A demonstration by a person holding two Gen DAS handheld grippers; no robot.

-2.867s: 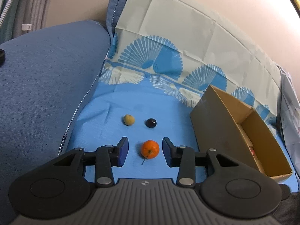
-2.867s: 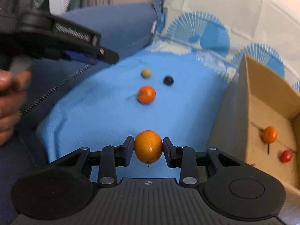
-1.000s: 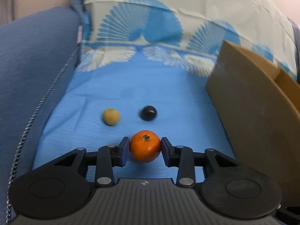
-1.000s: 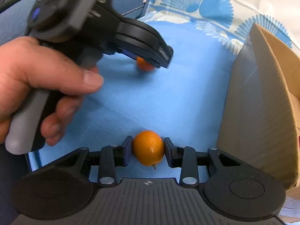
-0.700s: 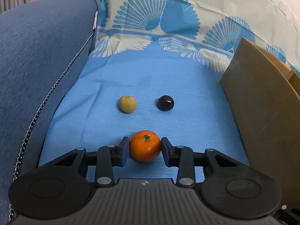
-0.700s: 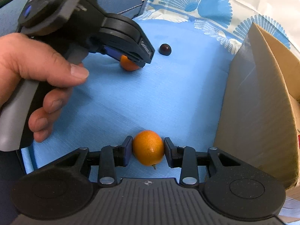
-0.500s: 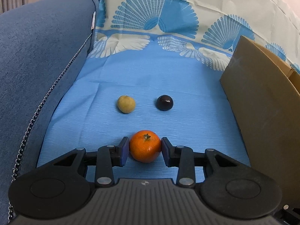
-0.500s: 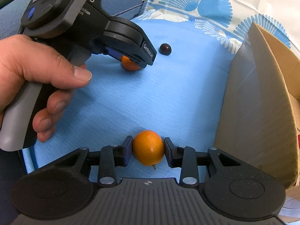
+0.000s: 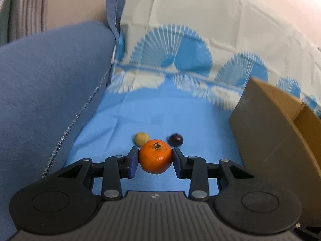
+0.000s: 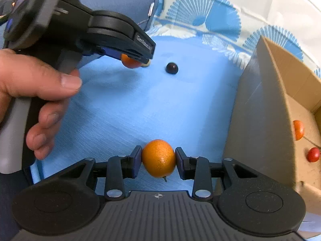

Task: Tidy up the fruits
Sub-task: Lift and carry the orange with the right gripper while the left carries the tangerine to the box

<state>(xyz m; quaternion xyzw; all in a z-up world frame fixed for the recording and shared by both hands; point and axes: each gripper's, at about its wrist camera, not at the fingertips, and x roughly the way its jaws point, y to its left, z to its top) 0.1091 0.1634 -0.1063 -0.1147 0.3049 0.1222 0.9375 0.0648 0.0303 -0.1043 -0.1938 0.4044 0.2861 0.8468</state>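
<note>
The left gripper (image 9: pixel 155 159) has its jaws clamped on a mandarin (image 9: pixel 155 156) above the blue cloth (image 9: pixel 160 116); the right gripper (image 10: pixel 158 161) grips an orange (image 10: pixel 158 158) beside the cardboard box (image 10: pixel 266 108)

Right gripper (image 10: pixel 158 159) jaws clamped on an orange citrus fruit (image 10: pixel 158 157), held over the blue cloth (image 10: pixel 140 104). Upper left: a hand (image 10: pixel 34 96) grips the left gripper (image 10: pixel 140 57), a tangerine (image 10: pixel 129 61) between its jaws; dark round fruit (image 10: pixel 172 67) lies on the cloth nearby. Cardboard box (image 10: pixel 266 108) at right holds a small orange fruit (image 10: pixel 298 129) and a red one (image 10: pixel 313 154).
</note>
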